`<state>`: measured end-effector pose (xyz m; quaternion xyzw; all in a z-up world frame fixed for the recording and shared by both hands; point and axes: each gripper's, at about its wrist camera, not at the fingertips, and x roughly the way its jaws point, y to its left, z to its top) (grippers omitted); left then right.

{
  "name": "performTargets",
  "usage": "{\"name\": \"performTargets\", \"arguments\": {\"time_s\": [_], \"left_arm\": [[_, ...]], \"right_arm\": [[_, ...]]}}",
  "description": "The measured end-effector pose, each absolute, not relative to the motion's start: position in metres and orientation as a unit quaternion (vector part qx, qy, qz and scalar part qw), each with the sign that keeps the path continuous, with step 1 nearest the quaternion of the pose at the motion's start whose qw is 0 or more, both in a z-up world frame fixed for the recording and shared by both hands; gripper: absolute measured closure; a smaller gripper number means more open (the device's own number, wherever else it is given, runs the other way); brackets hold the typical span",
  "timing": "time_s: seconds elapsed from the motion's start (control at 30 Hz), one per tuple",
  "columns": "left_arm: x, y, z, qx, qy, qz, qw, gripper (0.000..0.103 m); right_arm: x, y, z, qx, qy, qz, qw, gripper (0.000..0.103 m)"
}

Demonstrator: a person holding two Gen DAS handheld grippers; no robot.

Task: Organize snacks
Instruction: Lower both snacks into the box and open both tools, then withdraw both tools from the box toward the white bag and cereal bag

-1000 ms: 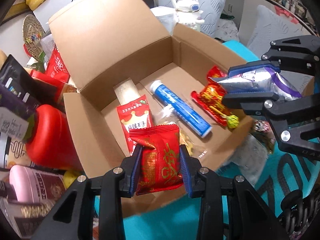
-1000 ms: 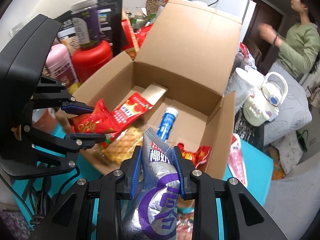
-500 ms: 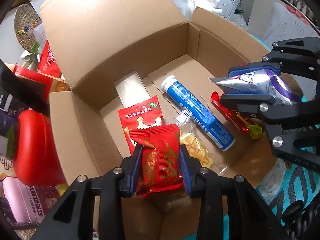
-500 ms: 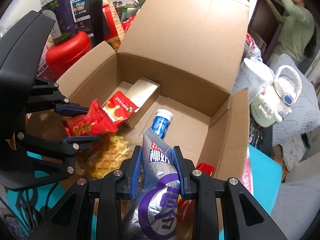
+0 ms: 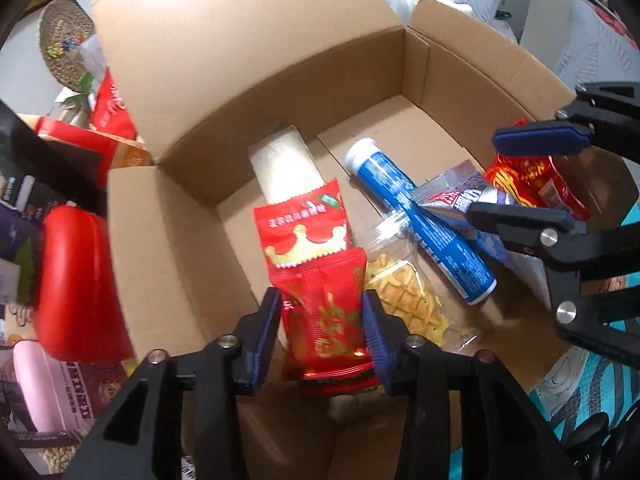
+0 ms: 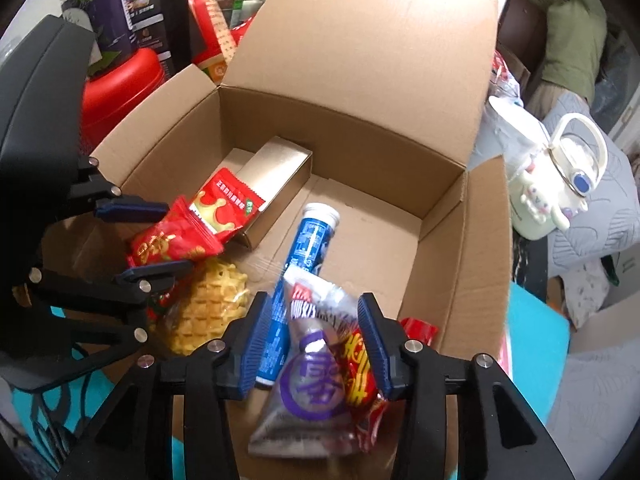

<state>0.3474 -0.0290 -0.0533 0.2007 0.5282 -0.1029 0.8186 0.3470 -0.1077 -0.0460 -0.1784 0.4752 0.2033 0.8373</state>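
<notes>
An open cardboard box (image 5: 248, 128) (image 6: 360, 112) holds a blue tube (image 5: 420, 224) (image 6: 310, 240), a gold carton (image 6: 276, 184), a red crown packet (image 5: 304, 228) (image 6: 224, 208), a waffle bag (image 5: 404, 300) (image 6: 212, 308) and a red-yellow packet (image 5: 536, 188) (image 6: 360, 372). My left gripper (image 5: 320, 316) (image 6: 140, 240) is shut on a red snack packet (image 5: 324, 320) over the box's near left. My right gripper (image 6: 314, 344) (image 5: 516, 176) is open; the silver-purple packet (image 6: 308, 376) (image 5: 452, 200) lies loose between its jaws in the box.
A red container (image 5: 76, 284) (image 6: 120, 88), dark snack bags (image 6: 156, 12) and a pink canister (image 5: 32, 388) crowd the box's left side. A white kettle (image 6: 556, 188) stands to the right. The table top is teal (image 6: 536, 344).
My right gripper has opened and let go of the silver-purple packet, which dropped into the box. Both grippers moved further over the box.
</notes>
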Motion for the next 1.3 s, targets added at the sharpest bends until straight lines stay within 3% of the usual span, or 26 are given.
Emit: {"name": "performTargets", "arguments": {"time_s": [0.1,0.13,0.73,1.3], "left_arm": [[0.344,-0.028,-0.042,0.198,0.515,-0.095,0.829,0.030],[0.343,-0.028,-0.039,0.198,0.512,-0.093,0.831,0.029],[0.268,-0.036,0.023,0.179,0.467,-0.071,0.863,0.028],[0.171,-0.070,0.008,0.178,0.460,-0.080,0.866,0.028]], "right_arm": [[0.343,-0.110,-0.041,-0.181,0.472,0.198,0.840,0.058],[0.341,-0.111,-0.039,-0.181,0.470,0.197,0.841,0.058],[0.271,-0.129,0.013,-0.141,0.432,0.246,0.856,0.055],[0.174,-0.160,-0.009,-0.125,0.449,0.293,0.835,0.055]]}}
